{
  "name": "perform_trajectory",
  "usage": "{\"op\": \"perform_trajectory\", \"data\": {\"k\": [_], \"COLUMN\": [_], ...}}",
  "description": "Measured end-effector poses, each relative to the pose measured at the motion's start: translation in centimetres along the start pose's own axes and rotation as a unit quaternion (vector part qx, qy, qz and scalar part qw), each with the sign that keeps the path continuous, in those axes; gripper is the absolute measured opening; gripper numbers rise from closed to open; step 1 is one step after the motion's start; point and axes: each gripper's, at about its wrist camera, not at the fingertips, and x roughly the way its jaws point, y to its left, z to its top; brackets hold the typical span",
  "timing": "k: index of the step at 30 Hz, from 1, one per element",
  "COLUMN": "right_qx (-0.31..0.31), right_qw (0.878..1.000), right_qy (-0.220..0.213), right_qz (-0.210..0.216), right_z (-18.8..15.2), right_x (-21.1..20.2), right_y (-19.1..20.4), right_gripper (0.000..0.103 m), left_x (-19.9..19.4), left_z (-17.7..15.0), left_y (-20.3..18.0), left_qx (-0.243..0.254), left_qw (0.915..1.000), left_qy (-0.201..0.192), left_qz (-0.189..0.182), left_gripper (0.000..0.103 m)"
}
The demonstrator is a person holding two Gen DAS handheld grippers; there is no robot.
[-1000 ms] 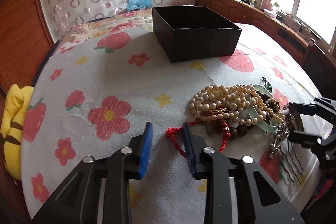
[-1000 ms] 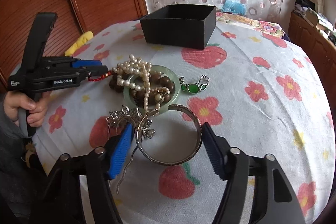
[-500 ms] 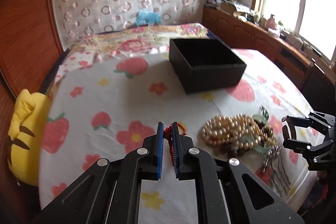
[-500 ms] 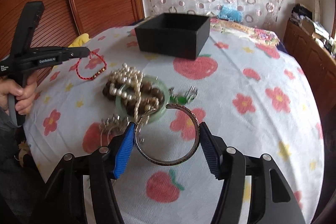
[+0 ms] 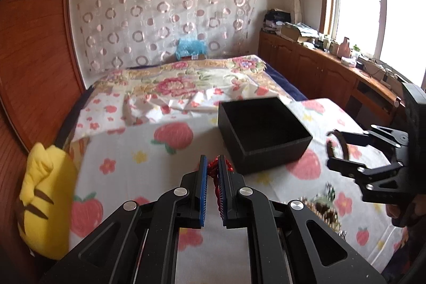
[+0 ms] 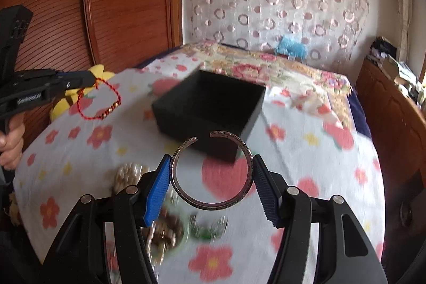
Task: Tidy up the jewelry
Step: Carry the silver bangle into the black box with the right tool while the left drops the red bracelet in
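Note:
My left gripper (image 5: 212,172) is shut on a red cord bracelet (image 5: 213,170), which hangs as a loop (image 6: 99,102) from it in the right wrist view, above the table left of the open black box (image 5: 262,131). My right gripper (image 6: 211,173) is shut on a silver open cuff bangle (image 6: 211,173) and holds it in the air just short of the black box (image 6: 210,108). It shows at the right of the left wrist view (image 5: 338,148). The box looks empty.
A blurred pile of pearls, beads and a green bangle (image 6: 149,204) lies on the flowered tablecloth (image 6: 306,177) below my right gripper. A yellow plush toy (image 5: 45,204) sits at the table's left edge. A bed (image 5: 186,81) stands behind.
Both grippers have lifted from the jewelry pile and moved toward the black box, the left with the red cord bracelet, the right with the silver bangle.

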Motion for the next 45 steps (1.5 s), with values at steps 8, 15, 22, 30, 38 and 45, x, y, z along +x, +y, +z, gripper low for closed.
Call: {"op": "perform_trajectory", "data": {"k": [8, 15, 22, 30, 38, 45], "right_qx": [-0.003, 0.013, -0.005, -0.001, 0.020, 0.034], "right_qw": [1.000, 1.000, 1.000, 0.999, 1.000, 0.999], "right_qy": [-0.003, 0.002, 0.015, 0.006, -0.019, -0.017], "right_qz": [0.000, 0.021, 0.021, 0.032, 0.013, 0.005], "right_z": [3.7, 4.4, 4.5, 4.9, 4.6, 2.9], "right_x": [3.4, 6.4, 7.6, 6.3, 2.7, 1.4], "right_y": [-1.4, -2.9, -2.0, -2.6, -5.0, -5.9], "right_gripper": [0.063, 0.063, 0.063, 0.071, 0.071, 0.071], "left_x": [1.4, 3.3, 4.2, 5.4, 7.2, 8.7], "left_z": [3.5, 6.1, 8.0, 8.7, 8.5, 8.1], "left_y": [-0.3, -0.3, -1.7, -3.3, -4.2, -5.2], "left_qx": [0.002, 0.005, 0.024, 0.034, 0.037, 0.041], "left_qw": [0.9999, 0.9999, 0.9996, 0.9994, 0.9993, 0.9990], "left_qy": [-0.015, -0.008, -0.012, -0.011, -0.001, 0.014], "left_qz": [0.003, 0.007, 0.013, 0.005, -0.006, -0.013], "left_gripper": [0.007, 0.007, 0.007, 0.007, 0.007, 0.010]}}
